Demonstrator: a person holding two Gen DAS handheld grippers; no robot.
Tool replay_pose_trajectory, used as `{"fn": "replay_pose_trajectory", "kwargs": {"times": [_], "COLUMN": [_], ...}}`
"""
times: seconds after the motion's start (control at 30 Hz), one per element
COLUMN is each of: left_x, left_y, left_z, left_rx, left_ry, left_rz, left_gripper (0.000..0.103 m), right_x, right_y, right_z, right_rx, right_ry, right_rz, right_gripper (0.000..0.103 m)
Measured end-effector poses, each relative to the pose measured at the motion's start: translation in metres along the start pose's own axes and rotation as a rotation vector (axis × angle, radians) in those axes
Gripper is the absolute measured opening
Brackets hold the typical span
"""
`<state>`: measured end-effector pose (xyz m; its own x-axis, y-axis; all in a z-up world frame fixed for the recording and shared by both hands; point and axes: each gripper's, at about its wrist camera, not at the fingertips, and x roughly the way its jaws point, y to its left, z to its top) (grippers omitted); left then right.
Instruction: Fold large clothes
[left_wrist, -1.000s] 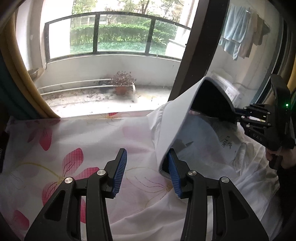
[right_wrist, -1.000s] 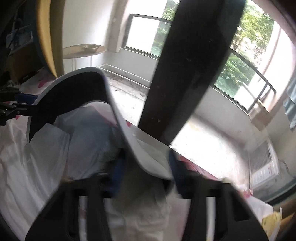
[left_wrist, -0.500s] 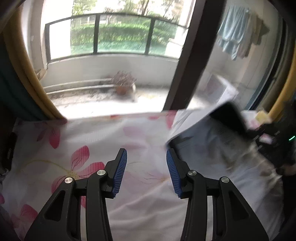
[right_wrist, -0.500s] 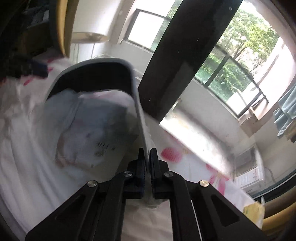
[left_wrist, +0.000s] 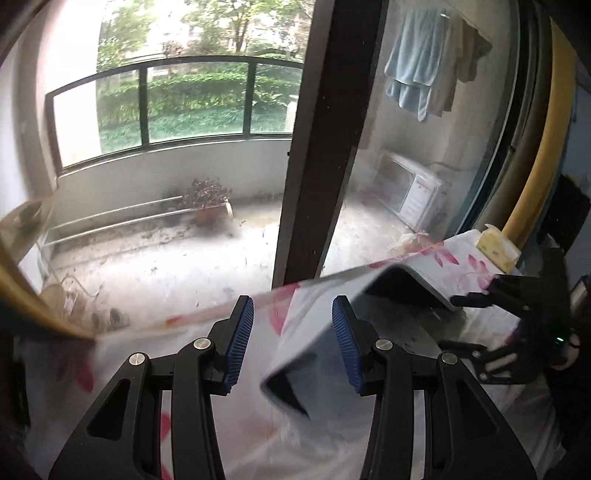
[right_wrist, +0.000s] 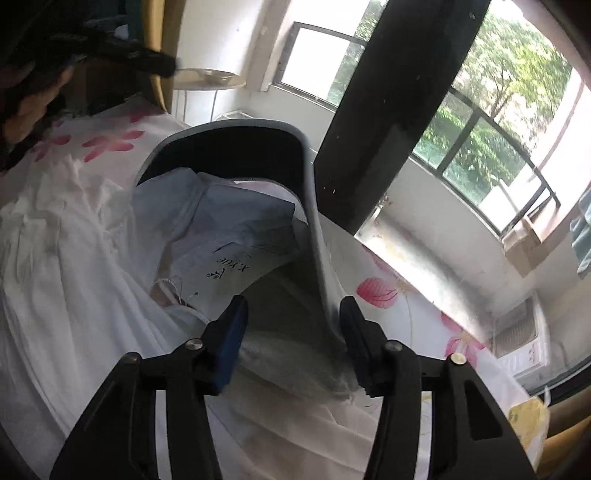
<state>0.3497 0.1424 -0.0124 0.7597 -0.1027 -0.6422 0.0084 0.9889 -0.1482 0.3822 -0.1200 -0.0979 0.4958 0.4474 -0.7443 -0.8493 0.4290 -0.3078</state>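
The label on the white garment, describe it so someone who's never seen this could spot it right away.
Start at the flowered sheet covering the surface before the window, then the white garment heaped on it. Under its raised fold, just beyond the right gripper, lies the label: the only flat patch with dark printed lettering.

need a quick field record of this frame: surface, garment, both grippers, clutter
surface: floral sheet, white with pink flowers
garment: white garment, a stiff grey-edged band arched over a printed label
left gripper: open, nothing gripped, garment edge below its fingers
right gripper: jaws opening, band edge by the right finger, not clamped
clutter: yellow packet at the sheet's far corner
background: balcony with potted plant
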Motion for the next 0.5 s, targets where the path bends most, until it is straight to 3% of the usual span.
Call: {"fn": "replay_pose_trajectory", "kwargs": {"times": [0.13, 0.3, 0.4, 0.5], "left_x": [0.035, 0.051, 0.055, 0.057], "left_y": [0.017, 0.016, 0.012, 0.013], "left_z": [0.005, -0.008, -0.021, -0.035], "left_rx": [-0.053, -0.039, -0.028, -0.003], "left_ry": [0.055, 0.1, 0.135, 0.174], "left_rz": [-0.017, -0.066, -0.088, -0.094], "left_gripper": [0.047, 0.047, 0.047, 0.047], "right_x": [-0.007, -0.02, -0.008, 0.012], "right_y": [-0.018, -0.055, -0.064, -0.062], "right_z": [-0.003, 0.004, 0.013, 0.018], "right_rx": [0.057, 0.21, 0.238, 0.251], "right_ry": [-0.017, -0.095, -0.071, -0.03], "right_rz": [0.012, -0.012, -0.043, -0.007], "right_gripper": [0.052, 0.054, 0.057, 0.058]}}
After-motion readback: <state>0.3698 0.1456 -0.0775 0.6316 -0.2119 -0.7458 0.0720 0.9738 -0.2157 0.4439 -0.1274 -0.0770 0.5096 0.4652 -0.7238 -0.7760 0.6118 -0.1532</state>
